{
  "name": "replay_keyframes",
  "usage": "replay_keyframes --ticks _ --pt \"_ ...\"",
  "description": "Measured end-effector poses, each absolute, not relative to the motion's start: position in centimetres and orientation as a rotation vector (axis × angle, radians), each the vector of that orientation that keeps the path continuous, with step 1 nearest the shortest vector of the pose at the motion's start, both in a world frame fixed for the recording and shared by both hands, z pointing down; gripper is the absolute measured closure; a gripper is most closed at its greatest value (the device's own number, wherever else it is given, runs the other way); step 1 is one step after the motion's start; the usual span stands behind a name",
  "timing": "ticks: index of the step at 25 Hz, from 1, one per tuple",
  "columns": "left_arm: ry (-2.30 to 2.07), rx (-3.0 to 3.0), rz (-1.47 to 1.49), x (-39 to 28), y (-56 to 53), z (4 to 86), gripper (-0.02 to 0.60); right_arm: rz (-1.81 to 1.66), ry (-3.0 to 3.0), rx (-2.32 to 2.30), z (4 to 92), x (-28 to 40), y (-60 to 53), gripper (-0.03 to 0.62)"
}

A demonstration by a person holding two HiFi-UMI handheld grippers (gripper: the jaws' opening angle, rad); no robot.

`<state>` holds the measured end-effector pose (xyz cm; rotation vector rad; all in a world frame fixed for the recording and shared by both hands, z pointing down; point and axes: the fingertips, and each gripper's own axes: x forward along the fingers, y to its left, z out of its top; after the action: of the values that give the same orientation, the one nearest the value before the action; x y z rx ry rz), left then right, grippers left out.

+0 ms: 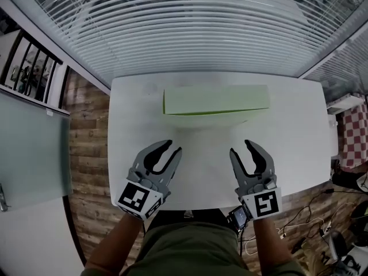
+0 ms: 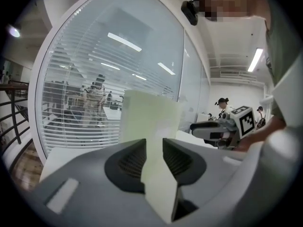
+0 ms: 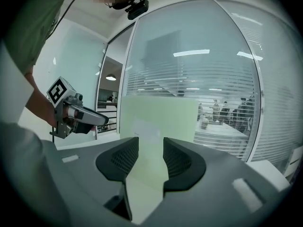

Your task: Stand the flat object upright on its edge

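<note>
A pale green flat board (image 1: 215, 100) stands upright on its long edge at the back of the white table (image 1: 299, 137). My left gripper (image 1: 172, 148) hovers near the table's front edge, well short of the board, with a narrow gap between its jaws and nothing in them. My right gripper (image 1: 240, 148) is level with it on the right, jaws apart and empty. In the left gripper view the board (image 2: 149, 115) rises beyond the left gripper (image 2: 154, 145). In the right gripper view the board (image 3: 158, 115) shows past the right gripper (image 3: 151, 143).
Window blinds (image 1: 201, 27) run right behind the table's far edge. A wooden floor (image 1: 86, 154) and a glass panel (image 1: 29, 148) lie to the left. Cables (image 1: 305, 223) trail over the floor at the lower right.
</note>
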<state>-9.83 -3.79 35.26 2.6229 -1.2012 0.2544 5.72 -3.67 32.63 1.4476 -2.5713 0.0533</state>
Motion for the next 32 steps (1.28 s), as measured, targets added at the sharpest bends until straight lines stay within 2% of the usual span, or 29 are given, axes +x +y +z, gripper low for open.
replay_keyframes --ticks 6,14,32 --pt "-1.155 2.668 0.252 -9.4 -3.5 34.1 0.523 0.065 -2.580 1.431 32.1 4.9 -2.7 0.511" --pt "-1.100 2.713 0.241 -9.5 -3.0 33.2 0.554 0.048 -2.616 1.403 30.5 2.7 -1.9 0.569" --pt "-0.972 2.762 0.253 -9.7 -2.0 32.9 0.581 0.038 -2.589 1.339 30.8 -0.6 -0.3 0.583"
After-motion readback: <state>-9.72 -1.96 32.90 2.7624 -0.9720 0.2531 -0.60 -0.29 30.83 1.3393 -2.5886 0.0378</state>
